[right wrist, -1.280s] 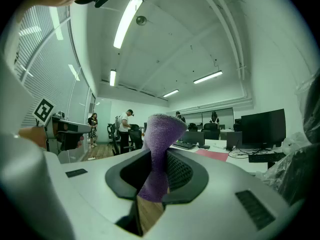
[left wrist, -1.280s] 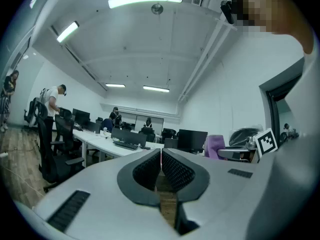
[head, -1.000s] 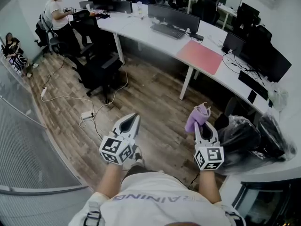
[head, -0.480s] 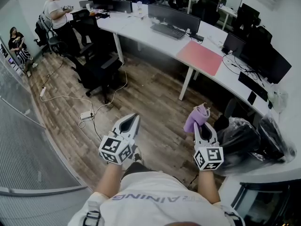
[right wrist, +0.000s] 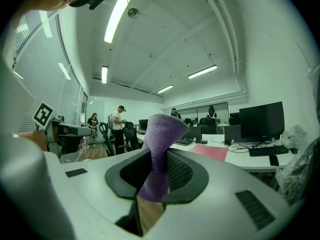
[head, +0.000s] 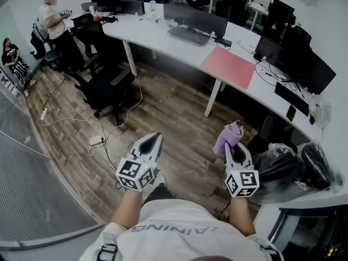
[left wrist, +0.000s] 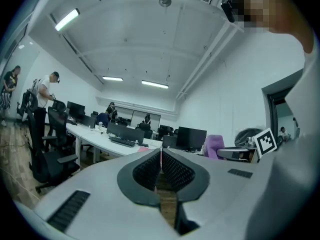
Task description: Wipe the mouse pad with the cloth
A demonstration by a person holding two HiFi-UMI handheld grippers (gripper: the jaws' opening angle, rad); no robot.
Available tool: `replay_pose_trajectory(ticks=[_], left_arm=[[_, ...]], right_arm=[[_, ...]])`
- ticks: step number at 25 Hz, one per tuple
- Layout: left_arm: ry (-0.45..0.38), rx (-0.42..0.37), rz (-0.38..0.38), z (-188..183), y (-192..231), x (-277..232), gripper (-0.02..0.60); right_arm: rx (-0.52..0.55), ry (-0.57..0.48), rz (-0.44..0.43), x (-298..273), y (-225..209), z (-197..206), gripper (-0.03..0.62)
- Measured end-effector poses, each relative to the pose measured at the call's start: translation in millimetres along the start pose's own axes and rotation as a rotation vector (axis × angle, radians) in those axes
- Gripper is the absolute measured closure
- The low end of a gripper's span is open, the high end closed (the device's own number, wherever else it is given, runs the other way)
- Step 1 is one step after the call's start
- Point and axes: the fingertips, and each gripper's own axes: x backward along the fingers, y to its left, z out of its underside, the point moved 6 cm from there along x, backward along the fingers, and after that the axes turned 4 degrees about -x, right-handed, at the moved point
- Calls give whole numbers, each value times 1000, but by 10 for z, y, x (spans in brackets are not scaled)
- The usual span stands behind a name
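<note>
Right claw (head: 232, 144), head view: held low in front of the person's body, clamped on a purple cloth (head: 228, 134) that bunches up past its tips. Left claw (head: 155, 140) alongside at about the same height, tips pointing forward over the wooden floor (head: 174, 110), nothing in it. Both well apart from the long white bench (head: 157, 31). Pink mouse pad (head: 229, 67) lies flat on that bench near its front edge, between a keyboard (head: 187, 35) and the dark monitors (head: 296, 64) further right. Black bags (head: 288, 165) heaped at lower right, near the right claw. Person (head: 51, 18) stands at the bench's far left end.

Left gripper view: jaws pressed together along their whole ribbed length, only a hairline seam between them, gripping nothing. Bench and monitors in the distance beyond the tips; cloth shows as a purple shape off to the right.

Right gripper view: jaws closed on the cloth's lower part; cloth rises between the ribbed pads and flares out above them. Mouse pad visible beyond, right of the cloth, flat on the bench, far from the claw.
</note>
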Motion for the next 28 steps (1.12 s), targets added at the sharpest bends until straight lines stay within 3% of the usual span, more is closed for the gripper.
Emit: replay_pose_trajectory(ticks=[15, 28], left_arm=[[16, -9, 122, -264, 1482, -757, 546], [30, 17, 140, -237, 2034, -1229, 546]], right_arm=[[17, 3, 95, -1385, 488, -220, 497], [26, 49, 94, -2158, 441, -207, 497]])
